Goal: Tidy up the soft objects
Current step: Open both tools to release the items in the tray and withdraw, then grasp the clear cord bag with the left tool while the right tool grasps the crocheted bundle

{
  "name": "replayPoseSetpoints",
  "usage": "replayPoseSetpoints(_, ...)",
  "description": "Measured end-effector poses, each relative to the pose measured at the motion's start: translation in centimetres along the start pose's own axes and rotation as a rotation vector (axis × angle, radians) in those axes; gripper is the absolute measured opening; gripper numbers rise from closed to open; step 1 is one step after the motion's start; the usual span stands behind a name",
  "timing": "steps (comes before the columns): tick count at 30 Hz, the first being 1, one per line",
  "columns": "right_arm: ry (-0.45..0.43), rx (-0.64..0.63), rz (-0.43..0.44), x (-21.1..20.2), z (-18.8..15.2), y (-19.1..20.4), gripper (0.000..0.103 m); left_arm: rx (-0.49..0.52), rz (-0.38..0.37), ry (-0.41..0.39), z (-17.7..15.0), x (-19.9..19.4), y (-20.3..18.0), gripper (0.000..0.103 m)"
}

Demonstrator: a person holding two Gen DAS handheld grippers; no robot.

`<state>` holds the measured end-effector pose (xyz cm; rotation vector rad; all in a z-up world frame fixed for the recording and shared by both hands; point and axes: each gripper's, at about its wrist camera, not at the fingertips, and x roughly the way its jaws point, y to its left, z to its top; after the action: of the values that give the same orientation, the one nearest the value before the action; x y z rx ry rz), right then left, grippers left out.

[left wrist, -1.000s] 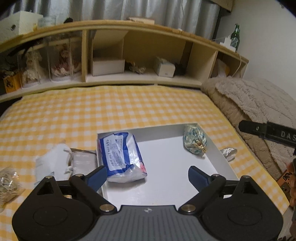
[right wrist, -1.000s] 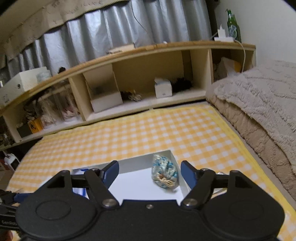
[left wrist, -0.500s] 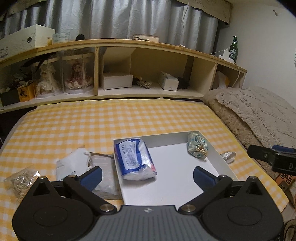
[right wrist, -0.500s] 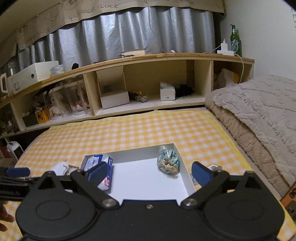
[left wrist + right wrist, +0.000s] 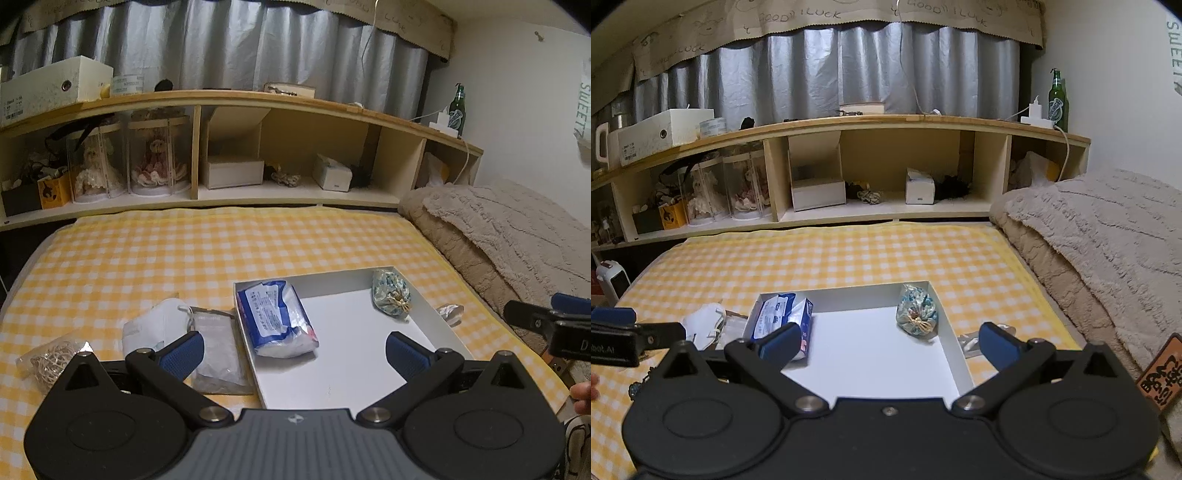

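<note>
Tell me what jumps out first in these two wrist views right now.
The white tray on the yellow checked cloth draws the eye: a blue-and-white tissue pack lies at its left side, a small patterned pouch in its far right corner. Left of the tray, outside it, lie a white face mask and a bag of rubber bands. Both grippers hang open and empty.

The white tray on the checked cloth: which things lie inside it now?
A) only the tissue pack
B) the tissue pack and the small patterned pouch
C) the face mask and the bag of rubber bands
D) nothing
B: the tissue pack lies at the left wall of the white tray and the small patterned pouch in its far right corner.
</note>
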<state>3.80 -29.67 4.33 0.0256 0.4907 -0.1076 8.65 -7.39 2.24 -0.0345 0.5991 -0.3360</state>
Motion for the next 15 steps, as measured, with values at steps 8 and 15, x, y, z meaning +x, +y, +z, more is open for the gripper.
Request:
replayPoseSetpoints(8, -0.030, 0.004, -0.022, -0.2, 0.3, 0.7, 0.103, 0.004, -0.010, -0.041, 0.1, -0.6, 2.1, 0.103)
replayPoseSetpoints(15, -0.012, -0.006, 0.033, 1.0, 0.0, 3.0, 0.103, -0.026, 0.056, -0.061, 1.0, -0.5, 6.0, 0.103)
